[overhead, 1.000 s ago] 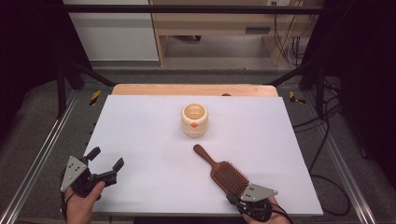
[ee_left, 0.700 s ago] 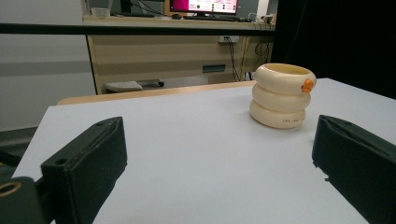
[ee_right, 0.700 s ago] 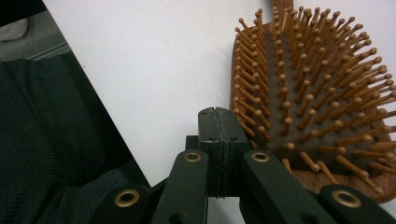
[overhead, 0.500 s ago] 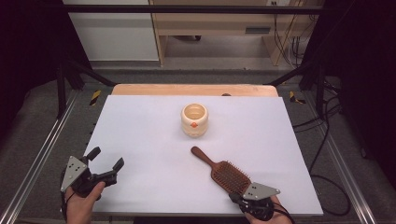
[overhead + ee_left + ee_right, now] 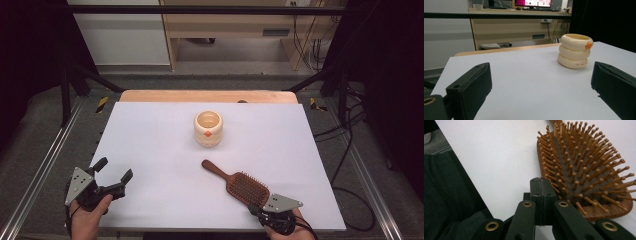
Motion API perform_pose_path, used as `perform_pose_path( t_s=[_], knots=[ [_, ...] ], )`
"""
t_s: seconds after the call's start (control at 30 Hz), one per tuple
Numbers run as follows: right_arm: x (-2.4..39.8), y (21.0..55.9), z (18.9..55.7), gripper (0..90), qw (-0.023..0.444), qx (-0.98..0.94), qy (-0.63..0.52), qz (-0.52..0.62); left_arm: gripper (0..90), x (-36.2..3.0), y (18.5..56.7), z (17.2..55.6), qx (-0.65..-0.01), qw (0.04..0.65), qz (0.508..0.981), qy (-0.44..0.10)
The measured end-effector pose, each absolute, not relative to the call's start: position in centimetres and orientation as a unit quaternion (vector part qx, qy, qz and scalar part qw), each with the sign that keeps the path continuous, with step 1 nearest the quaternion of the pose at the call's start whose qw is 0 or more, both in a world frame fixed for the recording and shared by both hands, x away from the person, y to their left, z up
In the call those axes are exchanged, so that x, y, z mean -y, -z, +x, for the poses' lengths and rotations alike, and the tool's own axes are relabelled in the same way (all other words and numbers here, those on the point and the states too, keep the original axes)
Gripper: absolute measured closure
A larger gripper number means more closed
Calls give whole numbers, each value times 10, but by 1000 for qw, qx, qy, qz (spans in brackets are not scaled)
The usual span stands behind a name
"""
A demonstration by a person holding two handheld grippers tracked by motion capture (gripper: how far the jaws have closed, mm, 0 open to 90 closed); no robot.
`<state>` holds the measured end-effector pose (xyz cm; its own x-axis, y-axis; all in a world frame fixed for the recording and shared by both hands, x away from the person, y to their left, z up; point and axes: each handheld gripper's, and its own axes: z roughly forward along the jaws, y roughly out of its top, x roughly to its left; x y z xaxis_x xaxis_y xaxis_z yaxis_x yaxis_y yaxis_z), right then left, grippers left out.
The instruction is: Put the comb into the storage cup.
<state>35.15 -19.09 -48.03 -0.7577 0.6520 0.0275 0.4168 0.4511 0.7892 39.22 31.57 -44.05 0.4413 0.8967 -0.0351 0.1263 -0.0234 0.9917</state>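
A wooden paddle hairbrush [image 5: 245, 187] lies bristles up on the white table [image 5: 150, 130], its handle pointing to the far left. My right gripper [image 5: 261, 205] is shut with nothing between its jaws, its tip against the near rim of the brush head. In the right gripper view the closed right gripper [image 5: 541, 182] sits at the edge of the hairbrush [image 5: 584, 160]. A cream ribbed cup [image 5: 208, 129] with an orange dot stands upright mid-table. My left gripper [image 5: 115, 169] rests open near the front left corner. In the left gripper view the open left gripper [image 5: 541, 85] faces the cup [image 5: 575, 51] farther off.
A wooden board [image 5: 207, 96] runs along the table's far edge. Metal rails [image 5: 45, 165] flank the table, and cables [image 5: 350, 165] lie on the floor at the right. A dark sleeve [image 5: 449, 195] lies beside my right gripper.
The brush has turned a little, its handle tip swinging left and nearer. Both hands stay where they were.
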Motion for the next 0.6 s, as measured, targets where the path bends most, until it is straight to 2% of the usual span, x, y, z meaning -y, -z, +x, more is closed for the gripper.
perform_pose_path(
  t_s=[0.6],
  knots=[
    [193,480,354,900,144,-839,-415,321,37,-315,440,392,-405,568,632,-339]
  ],
)
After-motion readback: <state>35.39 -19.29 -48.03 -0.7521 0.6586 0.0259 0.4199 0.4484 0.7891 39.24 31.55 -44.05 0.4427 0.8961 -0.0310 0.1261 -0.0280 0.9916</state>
